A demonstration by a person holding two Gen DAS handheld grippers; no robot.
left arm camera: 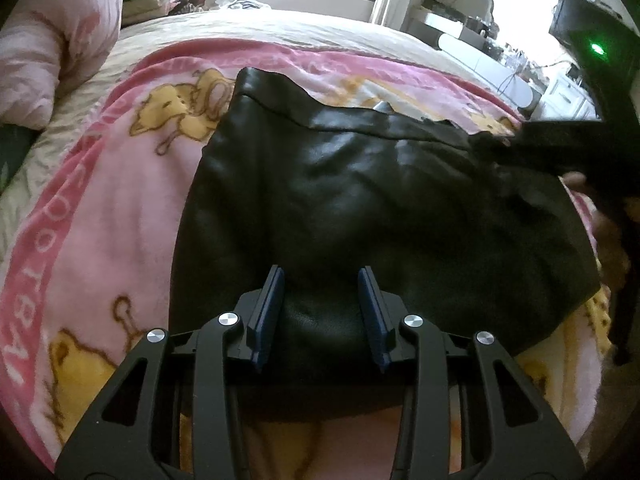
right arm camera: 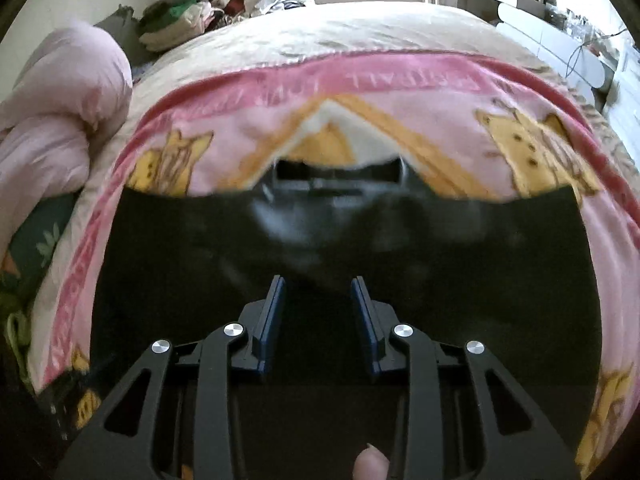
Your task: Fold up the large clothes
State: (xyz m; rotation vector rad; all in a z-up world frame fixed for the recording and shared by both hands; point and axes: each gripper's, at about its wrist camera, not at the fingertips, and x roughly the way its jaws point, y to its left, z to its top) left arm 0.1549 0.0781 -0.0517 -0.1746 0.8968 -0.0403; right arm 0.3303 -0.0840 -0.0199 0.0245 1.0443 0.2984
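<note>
A black leather-look garment (left arm camera: 360,208) lay part-folded on a pink cartoon-print blanket (left arm camera: 120,184) spread over a bed (left arm camera: 280,28), with a rolled pink quilt (left arm camera: 52,52) at the far left. The left gripper (left arm camera: 322,308) pointed steeply down at the garment's near edge, its blue pads (left arm camera: 268,312) parted by a modest gap; a bulge of the black material sat between them, but whether the pads pressed on it could not be told. The right gripper (right arm camera: 318,312), seen through its own blurred camera, stood over the dark cloth with a similar gap between its fingers; the cloth there was too dark to show a grip. In the left view its black body (left arm camera: 592,152) reached in at the garment's right side.

The step looked like squaring the fold. Doing it well would likely mean pinning the near edge with the left while the right drew its side across flat, keeping the stiff, slippery material from springing back, and lining up the far hem (left arm camera: 320,120) before letting go.
</note>
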